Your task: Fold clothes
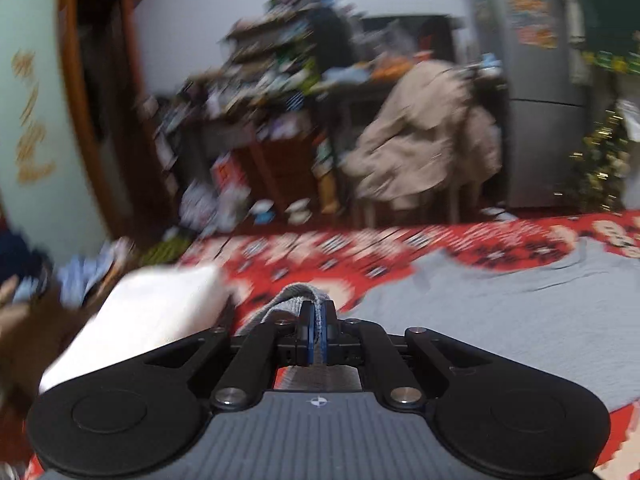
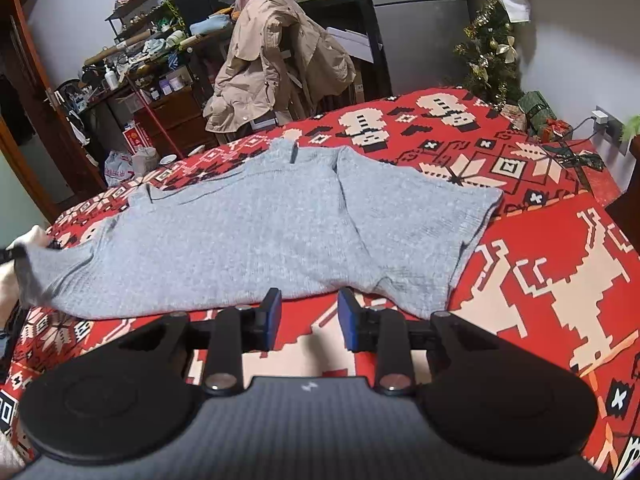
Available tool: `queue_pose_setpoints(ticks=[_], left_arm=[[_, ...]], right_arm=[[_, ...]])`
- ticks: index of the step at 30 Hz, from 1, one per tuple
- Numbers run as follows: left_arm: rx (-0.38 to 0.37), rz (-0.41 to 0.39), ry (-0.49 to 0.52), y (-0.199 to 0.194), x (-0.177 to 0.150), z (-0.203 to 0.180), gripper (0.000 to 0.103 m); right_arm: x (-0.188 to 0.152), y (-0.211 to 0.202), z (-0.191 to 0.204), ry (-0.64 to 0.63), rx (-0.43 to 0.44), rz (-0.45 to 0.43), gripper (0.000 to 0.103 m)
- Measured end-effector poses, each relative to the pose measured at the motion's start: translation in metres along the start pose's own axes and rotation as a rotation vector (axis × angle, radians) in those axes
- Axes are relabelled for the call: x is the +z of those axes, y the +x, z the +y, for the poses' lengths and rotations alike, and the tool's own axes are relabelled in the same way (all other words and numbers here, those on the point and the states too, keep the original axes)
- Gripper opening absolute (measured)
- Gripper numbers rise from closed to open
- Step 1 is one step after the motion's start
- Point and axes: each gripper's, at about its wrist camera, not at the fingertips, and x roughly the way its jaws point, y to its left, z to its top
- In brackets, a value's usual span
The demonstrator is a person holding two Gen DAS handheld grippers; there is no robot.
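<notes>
Grey sweater (image 2: 256,236) flat on red patterned bed (image 2: 560,280); right gripper (image 2: 308,316) parted, empty, just near its hem.

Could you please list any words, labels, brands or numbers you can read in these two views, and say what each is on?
None can be read.
Gold characters on the pale door panel: blurred.
Print on the red box on the floor: too small.
Stickers on the fridge: blurred.
Bottle labels on the shelves: too small.

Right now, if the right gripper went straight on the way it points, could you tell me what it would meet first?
Most likely the near hem of the grey sweater, just ahead of the open right gripper on the red patterned blanket; depth is uncertain, so it might touch the blanket first.
</notes>
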Motion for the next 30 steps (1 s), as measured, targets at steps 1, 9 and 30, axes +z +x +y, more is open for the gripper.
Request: queue_pose_setpoints(ticks=[1, 9, 30], left_arm=[[-0.021, -0.022, 0.028, -0.003, 0.003, -0.012, 0.004], [-0.201, -0.093, 0.224, 0.002, 0.003, -0.107, 0.004], [-0.445, 0.068, 0.184, 0.036, -0.021, -0.17, 0.005]], right_arm=[[0.001, -0.001, -0.001, -0.003, 0.001, -0.004, 0.034], [0.004, -0.014, -0.019, 0.042, -0.007, -0.036, 0.034], [0.006, -0.004, -0.028, 0.081, -0.029, -0.026, 0.034]])
